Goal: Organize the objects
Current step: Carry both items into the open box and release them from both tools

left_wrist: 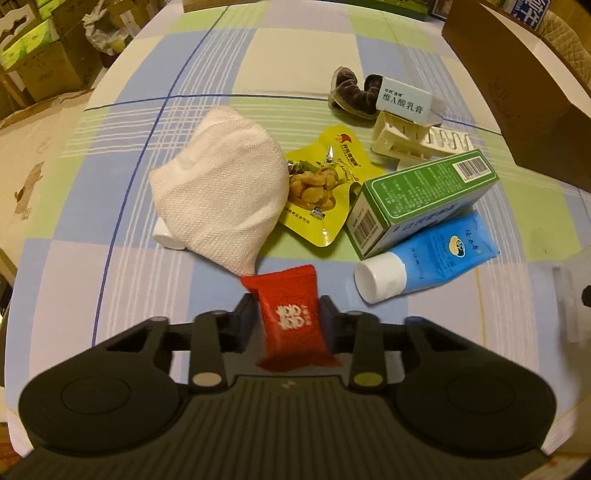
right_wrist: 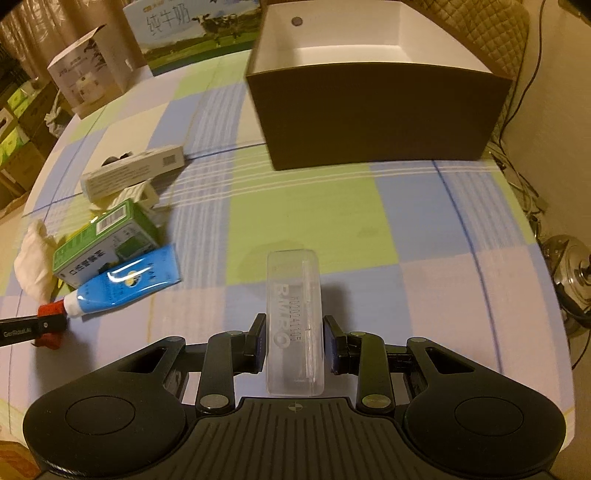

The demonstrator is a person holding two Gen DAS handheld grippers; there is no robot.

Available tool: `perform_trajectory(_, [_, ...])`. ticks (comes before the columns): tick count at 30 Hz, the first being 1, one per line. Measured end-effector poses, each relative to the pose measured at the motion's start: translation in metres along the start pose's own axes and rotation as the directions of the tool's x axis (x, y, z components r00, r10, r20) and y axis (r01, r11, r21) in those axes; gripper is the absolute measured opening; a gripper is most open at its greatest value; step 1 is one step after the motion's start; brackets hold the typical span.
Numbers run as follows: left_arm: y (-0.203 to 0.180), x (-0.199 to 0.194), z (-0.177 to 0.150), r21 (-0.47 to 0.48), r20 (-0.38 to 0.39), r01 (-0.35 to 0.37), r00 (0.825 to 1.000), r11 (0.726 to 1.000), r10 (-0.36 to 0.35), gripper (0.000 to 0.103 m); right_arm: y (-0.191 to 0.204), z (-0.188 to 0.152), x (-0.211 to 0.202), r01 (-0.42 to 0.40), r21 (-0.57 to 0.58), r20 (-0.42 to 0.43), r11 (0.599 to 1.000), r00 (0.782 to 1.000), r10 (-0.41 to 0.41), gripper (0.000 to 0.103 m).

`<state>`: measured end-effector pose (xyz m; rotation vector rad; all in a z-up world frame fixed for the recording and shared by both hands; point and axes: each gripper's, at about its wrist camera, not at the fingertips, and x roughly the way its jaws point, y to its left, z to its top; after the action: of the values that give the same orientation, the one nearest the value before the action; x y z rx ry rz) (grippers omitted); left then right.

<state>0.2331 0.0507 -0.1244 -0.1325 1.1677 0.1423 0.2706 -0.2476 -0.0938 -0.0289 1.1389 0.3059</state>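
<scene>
My left gripper (left_wrist: 288, 308) is shut on a small red candy packet (left_wrist: 291, 317), low over the checked tablecloth. Beyond it lie a white mesh cloth (left_wrist: 221, 188), a yellow snack pouch (left_wrist: 325, 188), a green box (left_wrist: 421, 199), a blue tube (left_wrist: 424, 262), a cream hair claw (left_wrist: 410, 142), a dark scrunchie (left_wrist: 351, 90) and a small white box (left_wrist: 404, 101). My right gripper (right_wrist: 293, 341) is shut on a clear plastic case (right_wrist: 294, 317), held above the cloth. Ahead of it stands a brown open box (right_wrist: 373, 107) with a white inside. The red candy packet (right_wrist: 51, 309) shows at that view's left edge.
A milk carton box (right_wrist: 192, 31) and a small white carton (right_wrist: 90, 74) stand at the table's far side. Cardboard boxes (left_wrist: 40, 62) are stacked on the floor to the left. Cables (right_wrist: 517, 162) and a metal object (right_wrist: 572, 273) lie off the table's right edge.
</scene>
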Motion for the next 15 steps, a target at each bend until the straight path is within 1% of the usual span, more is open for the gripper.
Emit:
perform_trajectory(2, [-0.001,-0.002,-0.002,-0.019,-0.001,-0.004,1.0,1.0,0.004,0.023,-0.007,0.003,-0.001,-0.013,-0.003,0.0,1.0,1.0,0.013,0.028])
perform_trajectory(5, [-0.004,-0.01,-0.006,-0.041,0.007,-0.025,1.0,0.999,0.025,0.022,-0.022,0.009,-0.006,-0.036,-0.009,0.007,0.999,0.999,0.036,0.028])
perform_trajectory(8, [-0.009,-0.026,-0.008,-0.066,0.026,-0.031,0.999,0.997,0.033,0.022,-0.038,0.015,-0.015,-0.06,-0.017,0.023,0.998,0.998,0.061,0.028])
perform_trajectory(11, [-0.02,-0.049,-0.004,-0.073,0.065,-0.023,0.997,0.997,0.028,0.022,-0.053,0.025,-0.027,-0.088,-0.02,0.044,0.996,0.995,0.089,0.028])
perform_trajectory(15, [-0.051,-0.08,0.012,-0.048,0.146,0.011,0.989,0.999,-0.004,0.022,-0.074,0.046,-0.045,-0.121,-0.031,0.092,0.992,0.988,0.123,0.028])
